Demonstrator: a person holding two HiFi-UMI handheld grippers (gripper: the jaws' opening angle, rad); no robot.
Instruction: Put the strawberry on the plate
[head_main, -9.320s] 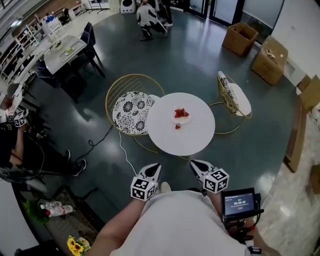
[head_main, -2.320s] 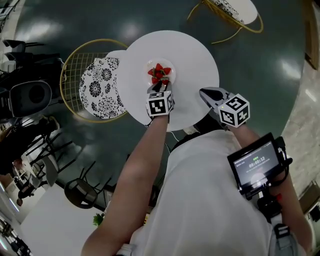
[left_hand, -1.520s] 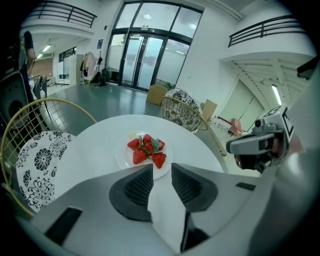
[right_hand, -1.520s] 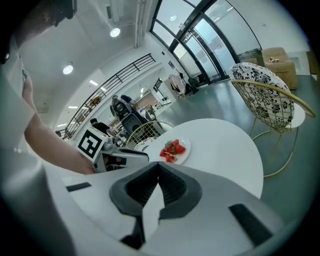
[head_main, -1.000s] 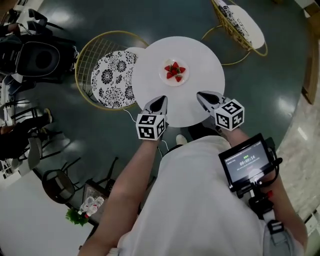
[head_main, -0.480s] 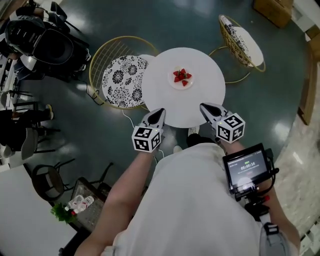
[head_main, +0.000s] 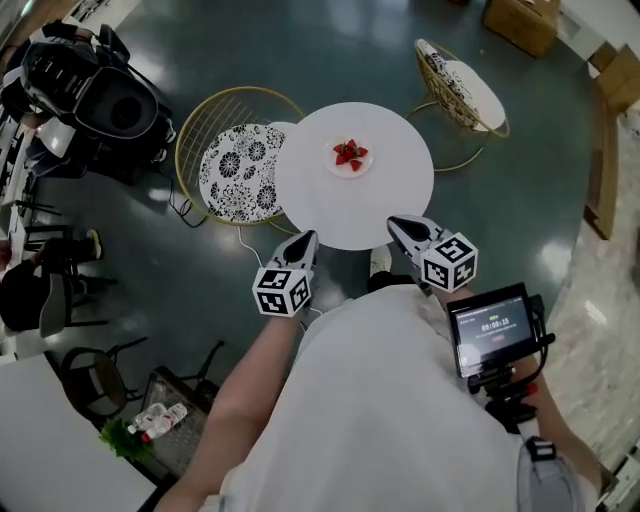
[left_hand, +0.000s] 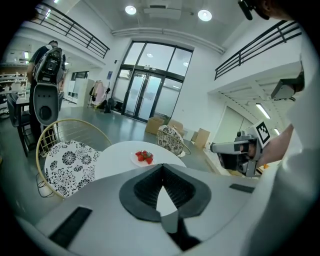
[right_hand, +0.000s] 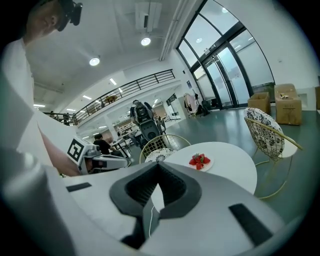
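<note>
Several red strawberries (head_main: 349, 153) lie piled on a small white plate (head_main: 352, 165) on the round white table (head_main: 340, 215). Both grippers hang short of the table's near edge, pointing toward it. My left gripper (head_main: 309, 238) is shut and empty; its view shows the strawberries (left_hand: 145, 156) on the plate (left_hand: 136, 160) well beyond its closed tips (left_hand: 162, 167). My right gripper (head_main: 394, 222) is also shut with nothing in it, and its view has the strawberries (right_hand: 199, 160) far past its tips (right_hand: 159, 165). Each gripper view shows the other gripper off to the side (left_hand: 214, 147) (right_hand: 125, 161).
A gold wire chair with a black-and-white cushion (head_main: 235, 170) stands left of the table, and a second one (head_main: 462, 82) stands behind it at the right. Cardboard boxes (head_main: 522, 22) sit at the far right. Dark equipment (head_main: 100, 95) occupies the upper left. A small screen (head_main: 490, 326) rides by the right forearm.
Both grippers have drawn back from the table toward the body and risen a little, and the table sits farther off. The strawberries and plate have not moved.
</note>
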